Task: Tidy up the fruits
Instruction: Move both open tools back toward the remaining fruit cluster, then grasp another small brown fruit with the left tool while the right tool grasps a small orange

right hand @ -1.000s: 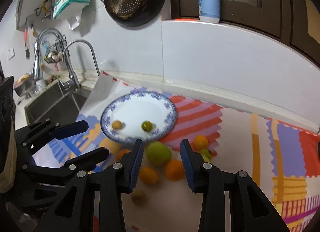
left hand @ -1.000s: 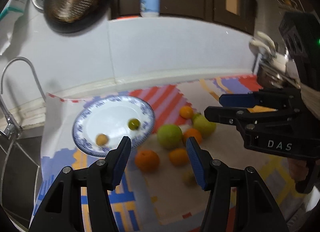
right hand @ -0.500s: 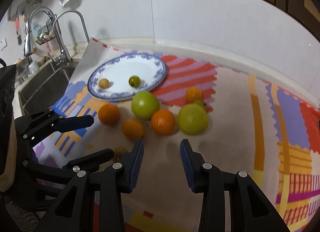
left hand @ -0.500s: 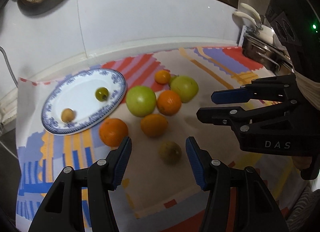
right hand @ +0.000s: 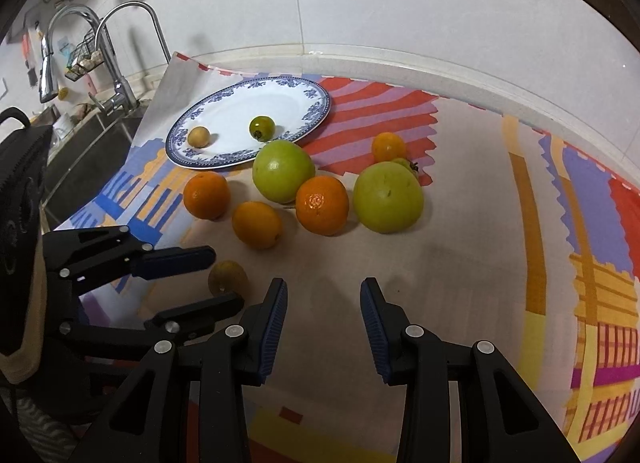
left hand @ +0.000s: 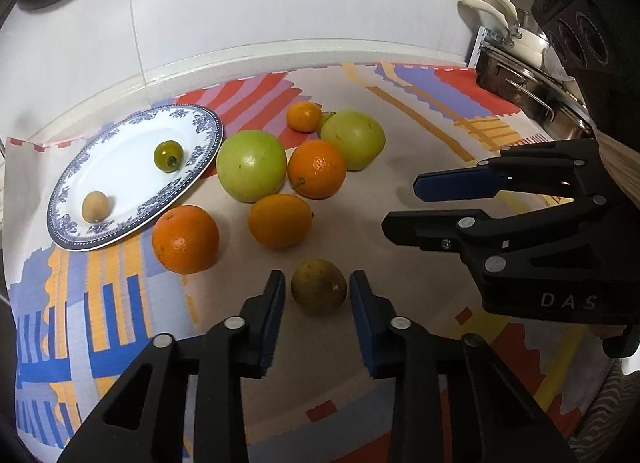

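A blue-rimmed white plate (left hand: 120, 139) holds a small green fruit (left hand: 168, 155) and a small tan fruit (left hand: 95, 206). Beside it on the patterned mat lie two green apples (left hand: 251, 170), several oranges (left hand: 185, 238) and a small brownish-green fruit (left hand: 318, 290). My left gripper (left hand: 318, 295) is open, its fingers on either side of that brownish-green fruit, not closed on it. My right gripper (right hand: 323, 303) is open and empty, above bare mat in front of the fruit pile. The plate (right hand: 280, 95) and brownish fruit (right hand: 228, 277) also show in the right wrist view.
A sink with a faucet (right hand: 116, 59) lies left of the mat. A white tiled wall (left hand: 280, 15) runs behind. Metal pans with white handles (left hand: 516, 63) stand at the far right.
Both grippers have dropped lower and closer to the fruit. My left gripper has moved forward so the brownish-green fruit now sits between its open fingers.
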`<state>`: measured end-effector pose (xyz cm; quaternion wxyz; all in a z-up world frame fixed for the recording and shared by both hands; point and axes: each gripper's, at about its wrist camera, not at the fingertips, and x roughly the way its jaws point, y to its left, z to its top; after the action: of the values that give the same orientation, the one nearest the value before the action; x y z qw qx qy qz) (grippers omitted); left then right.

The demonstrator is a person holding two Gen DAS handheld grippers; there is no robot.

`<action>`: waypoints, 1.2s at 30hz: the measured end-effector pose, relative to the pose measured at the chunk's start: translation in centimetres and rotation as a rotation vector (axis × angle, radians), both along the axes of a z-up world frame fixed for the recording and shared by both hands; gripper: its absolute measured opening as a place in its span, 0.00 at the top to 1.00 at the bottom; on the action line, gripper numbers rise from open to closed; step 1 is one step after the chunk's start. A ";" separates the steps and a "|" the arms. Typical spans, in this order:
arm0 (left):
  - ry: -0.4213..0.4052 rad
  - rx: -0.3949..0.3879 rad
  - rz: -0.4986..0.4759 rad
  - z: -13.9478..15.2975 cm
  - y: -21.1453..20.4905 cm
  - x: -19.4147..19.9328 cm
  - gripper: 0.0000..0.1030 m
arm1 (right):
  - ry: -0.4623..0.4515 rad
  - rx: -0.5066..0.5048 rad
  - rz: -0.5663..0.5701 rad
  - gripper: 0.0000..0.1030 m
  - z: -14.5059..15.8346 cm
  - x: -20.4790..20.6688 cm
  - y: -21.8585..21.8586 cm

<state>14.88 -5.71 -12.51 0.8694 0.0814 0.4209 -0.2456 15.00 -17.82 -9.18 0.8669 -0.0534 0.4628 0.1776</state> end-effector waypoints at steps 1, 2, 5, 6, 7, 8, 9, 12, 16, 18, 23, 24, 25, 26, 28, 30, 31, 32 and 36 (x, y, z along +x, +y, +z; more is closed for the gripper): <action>0.004 -0.004 0.000 -0.1 0.0 0.1 0.71 | 0.003 0.001 0.002 0.62 -0.1 0.0 0.0; 0.007 -0.010 0.002 -0.2 0.1 0.2 0.72 | 0.006 0.003 0.002 0.62 -0.1 0.1 0.1; 0.013 -0.023 0.011 -0.1 0.4 0.3 0.72 | 0.013 0.003 0.004 0.62 -0.3 0.2 0.2; 0.008 -0.023 0.018 0.1 0.5 0.2 0.72 | 0.015 0.005 0.006 0.62 -0.3 0.2 0.2; 0.001 -0.025 0.030 0.4 0.7 0.2 0.72 | 0.016 0.008 0.009 0.62 -0.3 0.2 0.3; -0.004 -0.030 0.048 0.8 1.0 0.1 0.72 | 0.016 0.010 0.012 0.62 -0.3 0.3 0.4; -0.007 -0.031 0.066 1.1 1.3 0.1 0.72 | 0.015 0.014 0.019 0.62 -0.2 0.3 0.5; -0.028 -0.028 0.120 2.0 2.4 -0.1 0.72 | 0.007 0.023 0.047 0.62 0.0 0.6 1.2; -0.045 -0.008 0.182 2.5 3.8 -0.1 0.72 | 0.012 0.029 0.096 0.62 0.2 1.1 2.5; -0.047 -0.009 0.214 2.7 4.6 0.0 0.72 | 0.009 0.026 0.126 0.62 0.2 1.4 3.3; -0.051 -0.019 0.263 2.8 5.9 0.3 0.72 | 0.018 0.016 0.174 0.62 -0.2 2.5 4.8; -0.051 -0.022 0.270 2.8 6.1 0.3 0.72 | 0.024 0.010 0.180 0.62 -0.3 2.9 5.0; -0.050 -0.025 0.276 2.8 6.2 0.3 0.72 | 0.027 0.010 0.183 0.62 -0.4 3.1 5.1; -0.050 -0.029 0.281 2.7 6.4 0.3 0.72 | 0.030 0.012 0.189 0.62 -0.5 3.3 5.3; -0.048 -0.032 0.289 2.7 6.6 0.4 0.72 | 0.043 0.004 0.200 0.62 -0.8 3.7 5.6; -0.046 -0.032 0.296 2.6 6.8 0.4 0.72 | 0.042 -0.012 0.203 0.62 -1.1 4.1 5.9; -0.045 -0.033 0.298 2.6 6.9 0.5 0.72 | 0.042 -0.017 0.204 0.62 -1.2 4.2 5.9; -0.044 -0.034 0.301 2.6 6.9 0.6 0.72 | 0.043 -0.017 0.204 0.62 -1.2 4.3 6.0; -0.042 -0.038 0.310 2.5 7.0 0.7 0.72 | 0.042 -0.031 0.206 0.62 -1.5 4.8 6.3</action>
<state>15.55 1.32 -10.03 0.9068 0.0042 0.4056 -0.1144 19.82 -11.56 -10.66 0.8332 -0.1106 0.4755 0.2598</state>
